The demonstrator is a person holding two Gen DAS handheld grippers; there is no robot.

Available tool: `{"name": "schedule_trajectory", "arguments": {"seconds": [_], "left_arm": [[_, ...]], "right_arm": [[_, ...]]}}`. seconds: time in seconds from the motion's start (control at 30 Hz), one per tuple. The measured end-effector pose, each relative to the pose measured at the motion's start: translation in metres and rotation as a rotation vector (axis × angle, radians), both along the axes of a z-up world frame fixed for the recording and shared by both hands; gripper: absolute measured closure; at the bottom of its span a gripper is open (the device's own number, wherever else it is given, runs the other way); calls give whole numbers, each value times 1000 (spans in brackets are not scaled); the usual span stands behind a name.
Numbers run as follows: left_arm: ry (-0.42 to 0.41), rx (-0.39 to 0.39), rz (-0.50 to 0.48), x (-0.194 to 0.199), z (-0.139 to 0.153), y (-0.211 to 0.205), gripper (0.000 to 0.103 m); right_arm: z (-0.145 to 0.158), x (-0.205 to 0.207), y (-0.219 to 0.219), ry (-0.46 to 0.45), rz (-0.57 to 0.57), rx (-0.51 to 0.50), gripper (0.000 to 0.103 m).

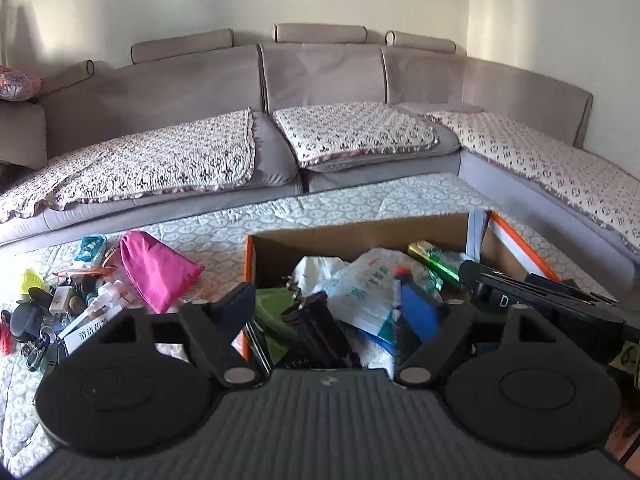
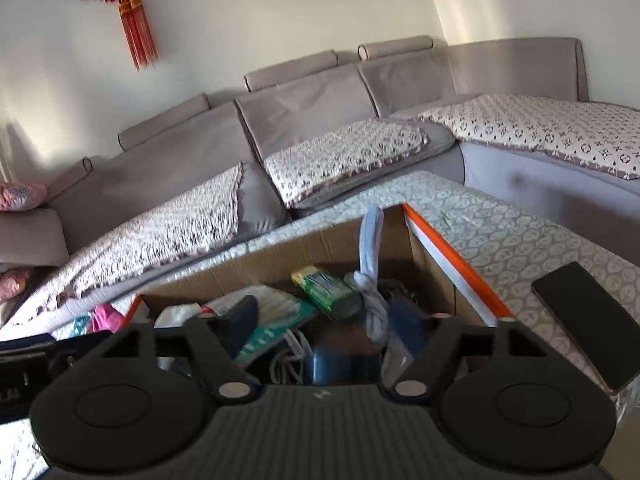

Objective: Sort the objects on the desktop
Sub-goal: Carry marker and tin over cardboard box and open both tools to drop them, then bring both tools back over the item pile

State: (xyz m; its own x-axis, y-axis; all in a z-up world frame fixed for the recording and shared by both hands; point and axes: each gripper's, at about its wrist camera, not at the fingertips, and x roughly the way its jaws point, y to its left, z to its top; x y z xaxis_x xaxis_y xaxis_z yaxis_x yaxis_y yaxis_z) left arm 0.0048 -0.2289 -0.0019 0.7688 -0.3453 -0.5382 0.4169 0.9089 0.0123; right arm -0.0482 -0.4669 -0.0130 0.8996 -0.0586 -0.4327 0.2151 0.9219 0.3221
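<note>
- The left gripper [image 1: 334,304] stands wide over the cardboard box [image 1: 360,236], and nothing is pressed between its fingers; the things under it lie loose in the box.
- The right gripper [image 2: 332,328] is also wide and holds nothing. It hangs over the same box [image 2: 304,248], at the side nearer to the box's orange edge.
- The box stands on the quilted table cover [image 1: 340,200], near the sofa-side edge of the table. It is already well filled: a white printed bag [image 1: 366,292], a green tube [image 1: 434,258], a blue item [image 1: 418,308], a dark wallet-like piece [image 1: 316,328] and a knotted grey cloth [image 2: 370,280] lie inside.
- So I judge that a good part of the sorting is done.
- What is left, as far as I can see: a pile of small objects [image 1: 60,304] at the left side of the table, with a pink pouch [image 1: 156,272] and a white pump bottle [image 1: 102,298] beside it, all outside the box.
- A black phone [image 2: 588,320] lies on the cover at the right of the box; whether it belongs to the task I cannot tell.
- The next step is probably to fetch something from the left pile.
</note>
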Motion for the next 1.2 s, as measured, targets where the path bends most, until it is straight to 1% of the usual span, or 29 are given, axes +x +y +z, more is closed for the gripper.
{"name": "schedule_trajectory", "arguments": {"seconds": [0.03, 0.07, 0.1, 0.13, 0.17, 0.23, 0.47, 0.6, 0.67, 0.77, 0.93, 1.07, 1.13, 1.2], "left_arm": [[-4, -1, 1, -1, 1, 1, 16], [-6, -6, 0, -1, 2, 2, 11], [-9, -9, 0, -1, 3, 5, 9], [-14, -13, 4, -2, 4, 7, 4], [-20, -18, 9, -2, 5, 10, 1], [-27, -28, 21, -2, 7, 16, 0], [-45, -35, 87, 0, 12, 53, 0], [-41, -41, 157, 2, 12, 87, 0], [-34, -41, 203, 5, 12, 106, 0], [-24, -39, 282, 11, 9, 142, 0], [-17, -6, 432, 18, -4, 207, 0], [-19, 6, 515, 25, -17, 258, 0], [-13, 10, 541, 27, -28, 274, 0], [11, -2, 544, 29, -39, 282, 0]], "right_arm": [[1, 0, 2, -12, -1, -3, 16], [3, 0, 3, -27, -2, 2, 7], [4, 0, 4, -33, 0, 12, 2], [5, 0, 5, -35, 1, 22, 0], [6, 1, 6, -41, 0, 31, 0], [12, 3, 11, -51, -6, 41, 0], [24, 5, 41, -119, 14, 29, 0], [32, 8, 68, -162, 61, 18, 0], [36, 11, 83, -168, 95, 13, 0], [41, 16, 112, -153, 187, 11, 0], [40, 21, 175, -79, 345, -49, 0], [21, 21, 224, -7, 451, -135, 0], [6, 22, 244, 20, 493, -172, 0], [-9, 22, 257, 20, 531, -211, 0]]}}
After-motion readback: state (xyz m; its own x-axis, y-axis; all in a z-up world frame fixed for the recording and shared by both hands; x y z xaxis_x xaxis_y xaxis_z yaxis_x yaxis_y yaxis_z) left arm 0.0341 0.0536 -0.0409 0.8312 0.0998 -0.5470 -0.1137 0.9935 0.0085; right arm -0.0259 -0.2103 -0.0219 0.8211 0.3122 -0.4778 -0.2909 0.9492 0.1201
